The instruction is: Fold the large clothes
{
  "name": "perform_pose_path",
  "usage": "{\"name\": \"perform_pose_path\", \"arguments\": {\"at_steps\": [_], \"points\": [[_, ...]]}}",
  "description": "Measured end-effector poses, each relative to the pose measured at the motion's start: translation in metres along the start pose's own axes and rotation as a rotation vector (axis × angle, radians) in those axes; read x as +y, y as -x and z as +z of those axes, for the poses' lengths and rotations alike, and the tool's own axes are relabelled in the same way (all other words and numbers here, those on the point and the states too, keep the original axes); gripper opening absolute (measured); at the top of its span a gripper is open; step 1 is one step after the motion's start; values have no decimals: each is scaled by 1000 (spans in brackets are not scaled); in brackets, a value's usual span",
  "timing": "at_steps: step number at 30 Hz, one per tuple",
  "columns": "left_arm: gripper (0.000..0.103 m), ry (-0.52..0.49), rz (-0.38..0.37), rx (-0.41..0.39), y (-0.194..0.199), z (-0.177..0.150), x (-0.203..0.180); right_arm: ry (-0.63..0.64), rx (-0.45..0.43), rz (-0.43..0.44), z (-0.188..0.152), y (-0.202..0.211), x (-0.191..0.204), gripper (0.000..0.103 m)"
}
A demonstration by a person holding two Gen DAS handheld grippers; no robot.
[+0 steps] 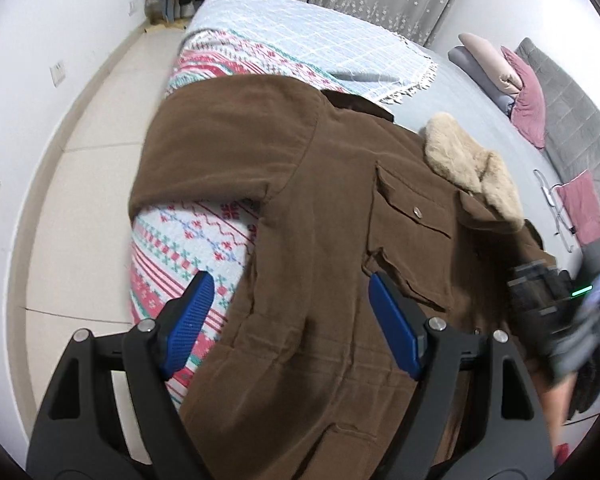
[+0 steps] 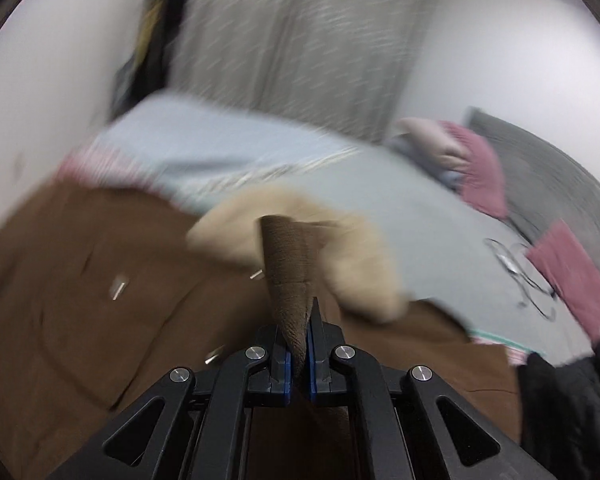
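A large brown coat with a beige fur collar lies spread on the bed, one sleeve folded across toward the left. My left gripper is open, its blue pads above the coat's lower body, holding nothing. My right gripper is shut on a fold of the brown coat, which stands up between the pads in front of the fur collar. The right wrist view is motion-blurred. The right gripper also shows blurred in the left wrist view at the coat's right edge.
The bed carries a patterned red and teal quilt and a light blue blanket. Pillows and a grey headboard are at the right. A wire hanger lies on the sheet. Tiled floor is left.
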State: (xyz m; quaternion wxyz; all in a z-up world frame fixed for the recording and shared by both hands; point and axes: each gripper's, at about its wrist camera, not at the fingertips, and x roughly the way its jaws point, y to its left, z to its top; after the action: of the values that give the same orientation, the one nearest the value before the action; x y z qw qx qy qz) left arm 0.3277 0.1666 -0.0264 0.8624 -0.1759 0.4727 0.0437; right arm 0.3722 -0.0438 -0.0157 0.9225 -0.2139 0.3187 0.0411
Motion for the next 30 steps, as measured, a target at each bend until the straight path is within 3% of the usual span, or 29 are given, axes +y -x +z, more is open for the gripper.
{"name": "perform_pose_path", "arguments": {"at_steps": [3,4,7,9,12,16,19,22,23,27,28,30], "points": [[80,7,-10,4,1,1,3,150,66,-20,-19,-22,42,10],[80,11,-12,3,1,1,3,175,83,-13,-23,-26,49,17],[80,25,-25,7,1,2,4,182,93,52,-25,-23,49,33],[80,37,-44,23,-2,2,4,167,66,98,-16,-17,49,35],[80,58,-70,52,-8,2,5,138,34,167,-1,-5,54,39],[80,89,-82,54,-5,3,13,52,56,327,4,4,50,39],[80,97,-65,36,-1,5,21,-178,10,363,7,7,-3,39],[80,95,-40,43,-3,6,25,-511,-1,350,-9,-8,-67,39],[80,102,-47,50,-5,6,26,-538,41,323,-17,-19,-74,39],[80,102,-60,62,-7,6,24,-392,245,290,-44,-67,-41,39],[80,96,-58,59,-7,6,23,-360,197,246,-47,-63,-33,40],[80,86,-57,56,-6,6,21,-352,213,240,-42,-58,-31,40]]}}
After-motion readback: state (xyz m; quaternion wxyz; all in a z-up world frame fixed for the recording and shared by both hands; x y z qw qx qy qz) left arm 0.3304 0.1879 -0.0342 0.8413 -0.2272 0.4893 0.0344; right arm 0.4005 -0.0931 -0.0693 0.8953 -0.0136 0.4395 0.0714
